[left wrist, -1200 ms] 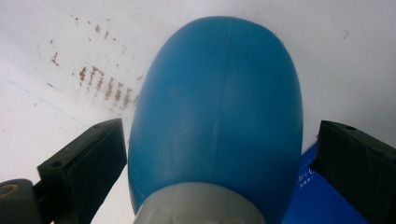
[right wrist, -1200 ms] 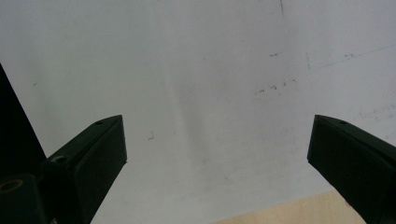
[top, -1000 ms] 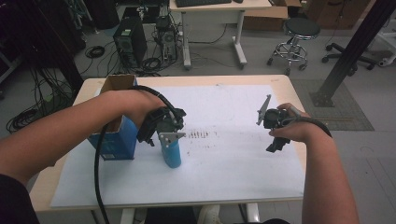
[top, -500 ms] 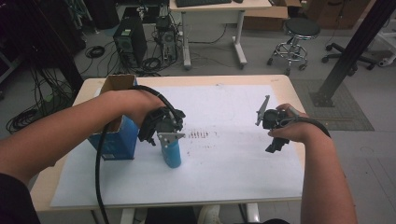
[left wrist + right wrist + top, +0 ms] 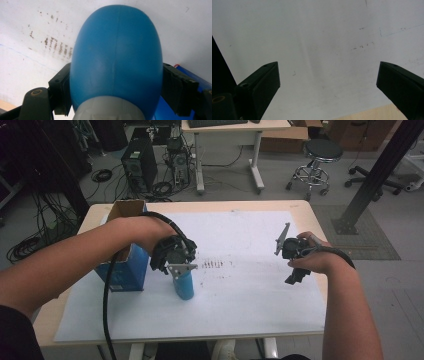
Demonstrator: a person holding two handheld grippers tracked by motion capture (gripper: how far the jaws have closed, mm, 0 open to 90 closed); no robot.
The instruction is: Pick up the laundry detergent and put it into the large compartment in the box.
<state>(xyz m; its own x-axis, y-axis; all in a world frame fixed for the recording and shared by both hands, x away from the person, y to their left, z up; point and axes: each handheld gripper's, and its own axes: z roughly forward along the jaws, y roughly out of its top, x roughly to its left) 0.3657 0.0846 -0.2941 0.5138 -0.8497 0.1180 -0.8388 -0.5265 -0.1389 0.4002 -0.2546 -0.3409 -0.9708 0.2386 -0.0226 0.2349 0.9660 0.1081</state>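
Note:
A blue bottle (image 5: 184, 283) stands upright on the white paper, left of the table's middle. My left gripper (image 5: 176, 270) is shut on it from above, near its top. In the left gripper view the blue bottle (image 5: 117, 60) sits between the two black pads (image 5: 60, 92), with a pale grey part at its near end. My right gripper (image 5: 295, 277) hovers over the right side of the paper, held in a hand. Its jaws stand wide apart in the right gripper view, with nothing between them but white paper (image 5: 322, 50).
An open blue cardboard box (image 5: 122, 262) stands at the left, right beside the bottle. A patch of brown marks (image 5: 215, 265) stains the white paper sheet (image 5: 240, 310) that covers most of the wooden table (image 5: 320, 235). Desks, computers and a stool stand beyond.
Almost nothing differs. The left gripper stays on the bottle at the same spot; the right gripper holds its place over the paper.

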